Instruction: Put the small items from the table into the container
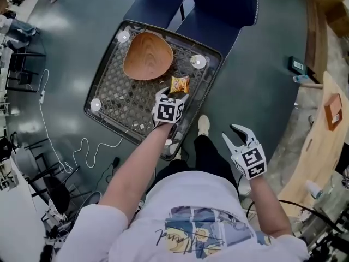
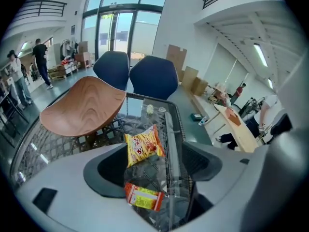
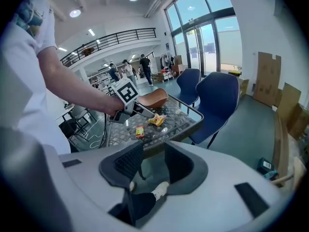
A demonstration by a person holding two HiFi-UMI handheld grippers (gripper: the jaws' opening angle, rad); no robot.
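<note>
- My left gripper (image 2: 154, 172) hangs over the near edge of the glass-topped wicker desk (image 1: 122, 100), angled down at it. Its fingers (image 2: 104, 170) are released and spread wide, with nothing pinched between them.
- Two snack packets are the things to move. The small red-and-yellow packet (image 2: 144, 197) lies flat on the glass, low in the gap between my left fingers, and neither pad presses on it.
- The yellow snack packet (image 2: 144, 146) lies further ahead, just past my left fingertips and roughly in line with the gap. It sits between me and the wooden bowl (image 1: 147, 55).
- I take the bowl to be the container. It rests on the far part of the desk, tipped so its mouth faces partly my way, and I see nothing inside it.
- I judge the wide spread is there so I can drop over a packet and close on it. The nearer packet looks like the easier catch.
- My right gripper (image 1: 235, 137) is held off the desk, down by my leg and well apart from both packets. Its fingers (image 3: 183, 166) are released too and carry nothing. I reckon it is parked there to leave the left side room.
</note>
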